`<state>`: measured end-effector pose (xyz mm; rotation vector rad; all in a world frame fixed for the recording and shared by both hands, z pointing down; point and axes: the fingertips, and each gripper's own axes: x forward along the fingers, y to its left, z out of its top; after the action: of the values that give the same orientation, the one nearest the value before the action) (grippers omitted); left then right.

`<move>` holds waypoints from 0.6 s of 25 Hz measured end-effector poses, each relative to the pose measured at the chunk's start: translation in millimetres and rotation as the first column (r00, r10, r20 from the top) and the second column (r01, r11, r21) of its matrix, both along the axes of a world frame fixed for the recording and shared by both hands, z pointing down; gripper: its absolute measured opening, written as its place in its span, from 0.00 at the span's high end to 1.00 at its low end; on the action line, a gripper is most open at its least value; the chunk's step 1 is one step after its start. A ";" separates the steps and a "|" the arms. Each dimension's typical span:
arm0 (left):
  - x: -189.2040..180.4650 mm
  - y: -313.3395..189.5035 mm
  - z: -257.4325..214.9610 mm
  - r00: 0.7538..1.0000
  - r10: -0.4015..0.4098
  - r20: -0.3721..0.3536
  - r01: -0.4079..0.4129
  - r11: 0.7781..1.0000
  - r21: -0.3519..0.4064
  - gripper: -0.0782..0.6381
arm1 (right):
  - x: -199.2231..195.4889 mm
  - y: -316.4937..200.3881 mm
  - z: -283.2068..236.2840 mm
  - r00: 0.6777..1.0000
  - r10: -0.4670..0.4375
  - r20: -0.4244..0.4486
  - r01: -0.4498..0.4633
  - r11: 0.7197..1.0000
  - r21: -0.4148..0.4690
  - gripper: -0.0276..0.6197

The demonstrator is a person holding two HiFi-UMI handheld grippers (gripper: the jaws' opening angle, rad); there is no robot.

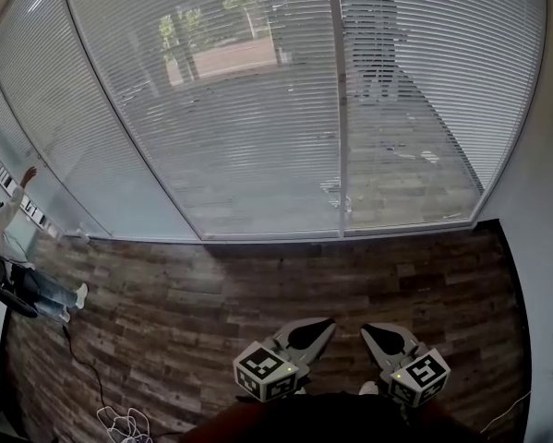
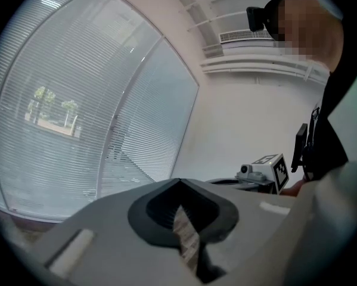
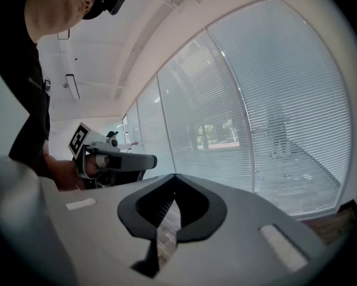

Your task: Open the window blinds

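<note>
Markings: black-and-white square markers are carried on each gripper's cube; no words are made out.
Blinds (image 1: 258, 109): seen at 12 o'clock in the head view, lowered over the full glass down to the sill. They are well apart from both grippers.
Slats: laid level, with the long axis run from 9 to 3 o'clock. Trees and pavement are glimpsed between them.
Mullion (image 1: 336, 109): set upright at 12 to 1 o'clock, between two blind panels.
Floor (image 1: 258, 284): dark wood planks, spread between sill and grippers.
Left gripper (image 1: 326, 324): held at 6 o'clock and pointed toward the blinds. Its jaws are closed tip to tip, with nothing between them.
Right gripper (image 1: 369, 328): held just beside it at 5 o'clock. Its jaws are likewise closed and empty.
Person (image 1: 18, 247): seen at 9 o'clock by the far window.
</note>
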<state>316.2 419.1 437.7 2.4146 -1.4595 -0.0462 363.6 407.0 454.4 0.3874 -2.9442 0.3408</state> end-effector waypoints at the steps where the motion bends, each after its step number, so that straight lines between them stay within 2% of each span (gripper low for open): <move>1: -1.9 0.4 -2.3 1.000 -0.003 -0.003 0.003 1.000 0.004 0.89 | -1.8 0.1 0.6 1.000 0.000 0.000 0.000 1.000 -0.001 0.92; 6: -17.7 5.9 2.1 1.000 -0.023 0.006 0.024 1.000 -0.019 0.89 | -14.6 5.9 -0.1 1.000 -0.010 -0.003 0.010 1.000 -0.009 0.92; 15: -47.6 20.3 -2.9 1.000 -0.008 0.003 0.008 1.000 -0.009 0.89 | -49.9 21.2 -1.7 1.000 -0.011 -0.004 0.010 1.000 -0.015 0.92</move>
<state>268.5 439.4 434.8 2.4022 -1.4679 -0.0376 313.8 428.1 452.7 0.3702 -2.9367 0.3595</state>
